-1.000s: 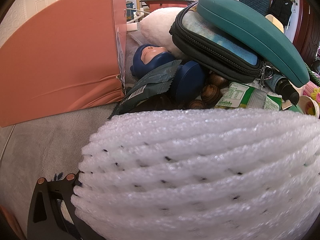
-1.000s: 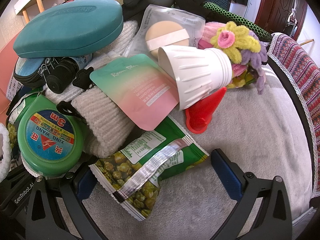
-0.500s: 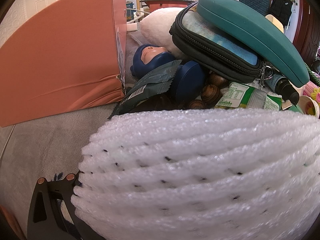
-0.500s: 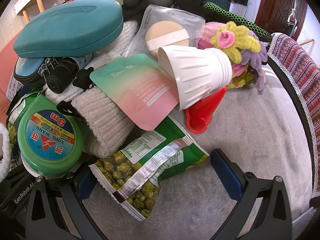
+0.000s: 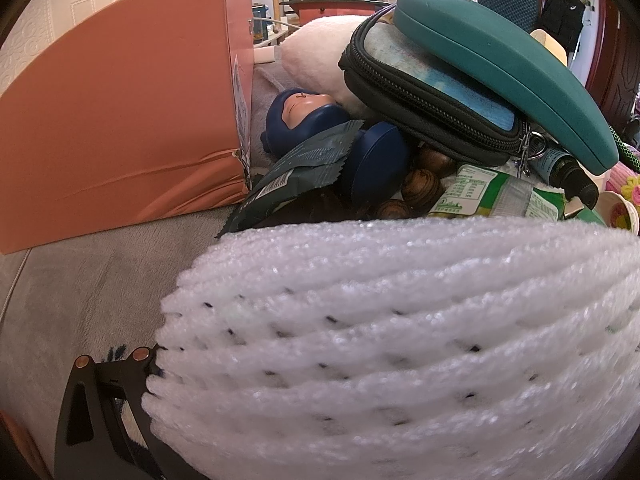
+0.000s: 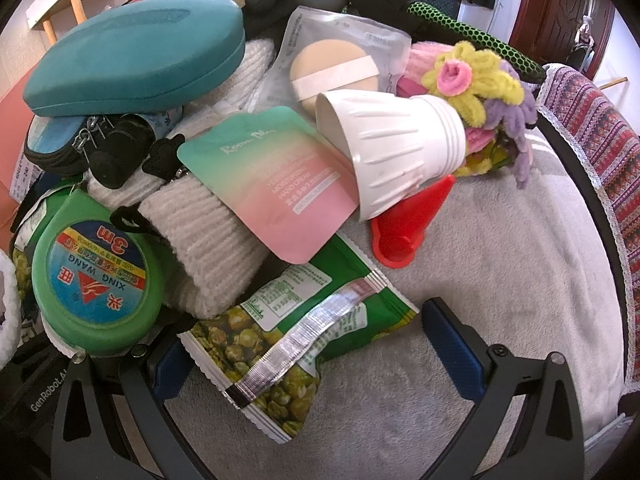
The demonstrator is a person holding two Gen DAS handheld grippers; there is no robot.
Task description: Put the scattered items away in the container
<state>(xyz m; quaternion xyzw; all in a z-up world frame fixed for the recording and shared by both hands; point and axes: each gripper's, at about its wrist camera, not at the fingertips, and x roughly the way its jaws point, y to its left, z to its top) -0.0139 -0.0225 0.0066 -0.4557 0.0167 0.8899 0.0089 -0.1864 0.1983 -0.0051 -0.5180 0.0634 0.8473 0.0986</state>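
Note:
In the left wrist view a white foam net sleeve fills the lower frame and hides most of my left gripper; only its left finger shows, touching the foam. An orange box, the container, stands at the left. My right gripper is open with its blue pads either side of a green pea snack packet. Behind it lies a pile: a green tape measure, a pink-green sachet, a white cup, a teal glasses case.
A red cone, a yarn flower and a powder puff packet lie on the grey cloth. The left wrist view shows a black zip pouch, a blue doll, a dark sachet and wooden beads.

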